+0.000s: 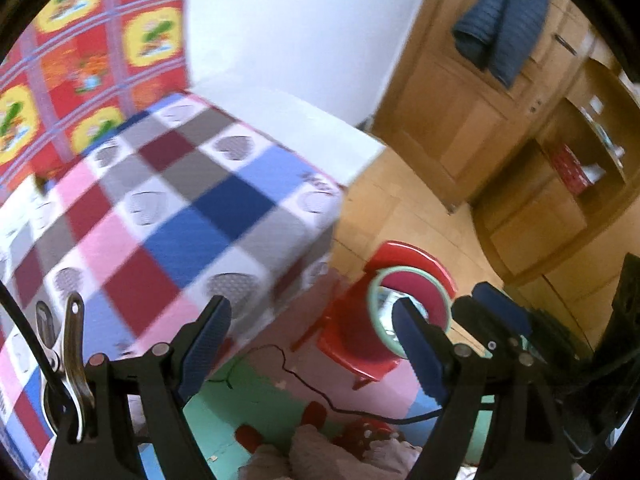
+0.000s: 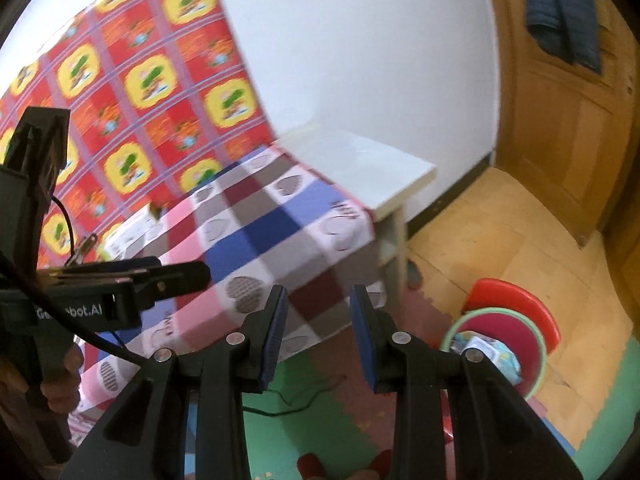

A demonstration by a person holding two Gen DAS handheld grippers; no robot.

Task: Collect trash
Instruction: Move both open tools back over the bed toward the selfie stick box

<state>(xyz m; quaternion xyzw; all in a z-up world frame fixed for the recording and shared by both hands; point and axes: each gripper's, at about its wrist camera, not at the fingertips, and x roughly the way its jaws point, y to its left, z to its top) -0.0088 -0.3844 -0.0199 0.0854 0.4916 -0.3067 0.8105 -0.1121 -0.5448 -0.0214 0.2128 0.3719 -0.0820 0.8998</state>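
Checkered bed (image 1: 160,216) below; left hand-held gripper (image 1: 312,344) wide apart, empty; right hand-held gripper (image 2: 320,336) half-open, empty.

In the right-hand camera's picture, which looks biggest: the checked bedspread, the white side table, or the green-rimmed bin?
Largest to smallest as they appear:
1. checked bedspread
2. white side table
3. green-rimmed bin
The last two look close; the bin sits nearer the camera and a finger partly hides it.

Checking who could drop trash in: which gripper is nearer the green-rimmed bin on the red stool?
Right. The right gripper hangs just left of the bin; the left gripper is farther left, over the checked bedspread.
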